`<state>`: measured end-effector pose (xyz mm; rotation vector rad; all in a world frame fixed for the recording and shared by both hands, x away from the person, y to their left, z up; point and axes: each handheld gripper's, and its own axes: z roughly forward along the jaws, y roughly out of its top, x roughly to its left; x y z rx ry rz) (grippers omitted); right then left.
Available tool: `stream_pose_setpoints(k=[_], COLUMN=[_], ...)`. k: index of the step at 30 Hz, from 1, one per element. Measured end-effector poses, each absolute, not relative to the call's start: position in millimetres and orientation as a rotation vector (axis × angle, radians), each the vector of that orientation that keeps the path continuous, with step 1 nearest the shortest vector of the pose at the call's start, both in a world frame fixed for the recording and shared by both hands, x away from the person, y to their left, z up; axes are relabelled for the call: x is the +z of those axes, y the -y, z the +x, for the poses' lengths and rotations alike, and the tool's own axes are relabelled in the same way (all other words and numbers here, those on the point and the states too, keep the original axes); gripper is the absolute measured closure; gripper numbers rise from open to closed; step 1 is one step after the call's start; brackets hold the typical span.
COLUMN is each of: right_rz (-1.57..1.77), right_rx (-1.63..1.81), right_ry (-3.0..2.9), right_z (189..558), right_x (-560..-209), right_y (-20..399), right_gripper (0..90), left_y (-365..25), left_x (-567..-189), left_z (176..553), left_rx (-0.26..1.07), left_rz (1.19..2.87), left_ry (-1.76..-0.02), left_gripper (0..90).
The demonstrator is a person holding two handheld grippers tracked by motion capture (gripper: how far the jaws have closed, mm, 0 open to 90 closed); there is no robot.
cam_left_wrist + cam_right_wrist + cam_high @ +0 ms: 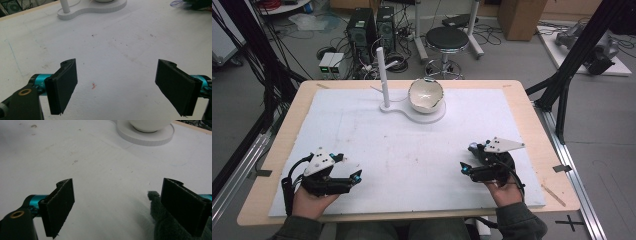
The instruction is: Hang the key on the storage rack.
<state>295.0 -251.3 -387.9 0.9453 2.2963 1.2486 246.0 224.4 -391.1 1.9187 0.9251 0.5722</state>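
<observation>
Nearest the person, both grippers rest low over the white board near its front edge, well apart from one another and from anything to grasp. The left gripper has its jaws spread wide with nothing between them; in the left gripper view its two black pads frame bare, lightly stained board. The right gripper is likewise spread and empty, and in the right gripper view a bit of dark fuzzy fabric, which looks like a sleeve or cloth, lies just beside the right-hand pad. Farther out, near the far edge of the board, sits a white bowl tilted on the round disc of a white stand, with the stand's upright post just to its left. This looks like the starting pose, before any reach: nothing is held and the bowl is untouched. The next move probably calls for carrying one gripper forward across the board to the bowl, lining the spread jaws on its rim, clear of the post.
</observation>
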Motion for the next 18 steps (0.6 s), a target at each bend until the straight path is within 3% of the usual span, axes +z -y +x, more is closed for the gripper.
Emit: stream_pose_setpoints(k=[18], right_rz=[0.992], right_rx=[1.256], right_ry=[-2.253], right_z=[293.2], right_x=[-380.0], right_y=[268.8], right_gripper=[11.3], left_y=[-223.1], left_x=[-391.0], left_z=[247.5], left_rx=[0.573], left_rz=[1.914], left_ry=[-0.926], left_gripper=[18.4])
